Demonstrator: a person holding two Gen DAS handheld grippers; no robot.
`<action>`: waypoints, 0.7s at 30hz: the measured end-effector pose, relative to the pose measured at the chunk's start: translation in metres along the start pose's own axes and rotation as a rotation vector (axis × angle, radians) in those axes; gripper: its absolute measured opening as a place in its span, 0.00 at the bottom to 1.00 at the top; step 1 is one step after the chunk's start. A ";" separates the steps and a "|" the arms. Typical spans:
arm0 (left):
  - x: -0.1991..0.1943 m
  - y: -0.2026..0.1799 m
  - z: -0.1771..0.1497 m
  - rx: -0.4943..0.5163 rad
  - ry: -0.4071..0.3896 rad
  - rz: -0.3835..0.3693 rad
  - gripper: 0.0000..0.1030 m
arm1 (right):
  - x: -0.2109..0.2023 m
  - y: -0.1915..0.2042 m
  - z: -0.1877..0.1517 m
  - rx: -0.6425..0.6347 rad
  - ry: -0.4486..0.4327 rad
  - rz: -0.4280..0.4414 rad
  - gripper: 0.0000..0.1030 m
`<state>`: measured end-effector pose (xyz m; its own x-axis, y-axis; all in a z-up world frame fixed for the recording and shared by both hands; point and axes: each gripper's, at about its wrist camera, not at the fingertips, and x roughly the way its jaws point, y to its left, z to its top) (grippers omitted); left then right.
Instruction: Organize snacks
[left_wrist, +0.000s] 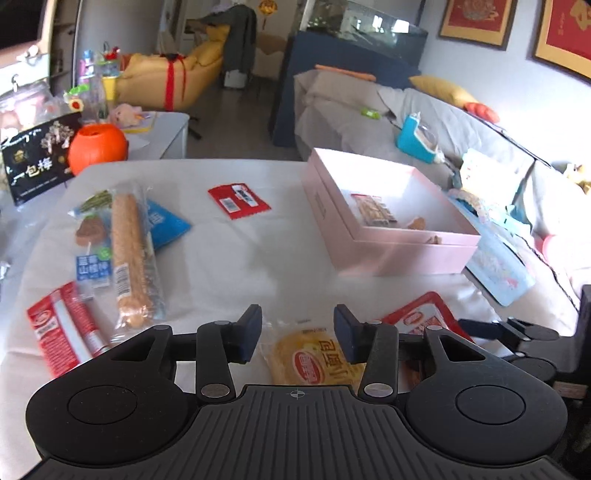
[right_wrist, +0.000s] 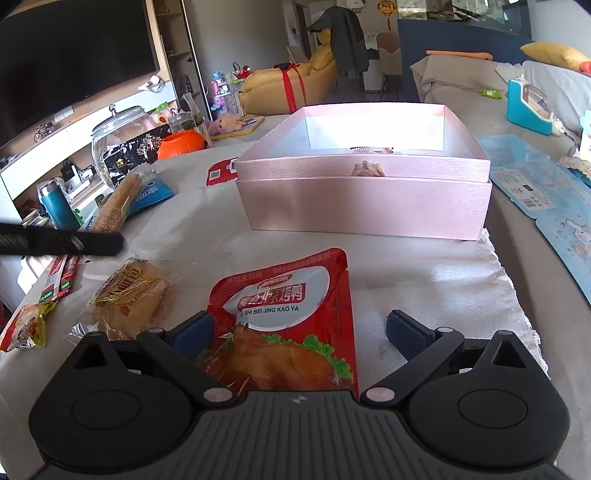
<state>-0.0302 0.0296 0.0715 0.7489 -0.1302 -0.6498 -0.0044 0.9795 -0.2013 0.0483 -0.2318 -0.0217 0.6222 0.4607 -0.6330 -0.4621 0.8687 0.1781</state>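
Here the red roast-duck pouch lies flat on the cloth at lower centre of the right wrist view, long axis running up the frame toward the pink box behind it. The right gripper, nearer than the left, stands wide open astride its lower end, holding nothing. The left gripper hangs part-open over the yellow bread packet, empty.

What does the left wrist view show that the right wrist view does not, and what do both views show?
Only the left wrist view: two framed red pictures on the wall and the snacks lying inside the box.

Only the right wrist view: a dark television screen, a glass jar and a teal bottle.

Both: the pink box, the wrapped yellow bread, the red roast duck pouch and the orange pumpkin container.
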 end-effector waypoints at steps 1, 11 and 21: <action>0.000 -0.002 -0.002 0.008 0.023 0.000 0.46 | 0.000 -0.001 0.000 0.000 0.000 0.001 0.97; 0.043 -0.006 -0.015 0.045 0.114 0.028 0.78 | 0.000 0.000 0.000 -0.001 0.000 0.000 0.97; 0.050 -0.007 -0.030 0.070 0.101 -0.026 0.78 | 0.007 0.014 0.002 -0.145 0.078 -0.030 1.00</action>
<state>-0.0123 0.0114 0.0189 0.6778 -0.1666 -0.7161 0.0631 0.9836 -0.1691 0.0472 -0.2165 -0.0223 0.5885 0.4147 -0.6941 -0.5340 0.8439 0.0515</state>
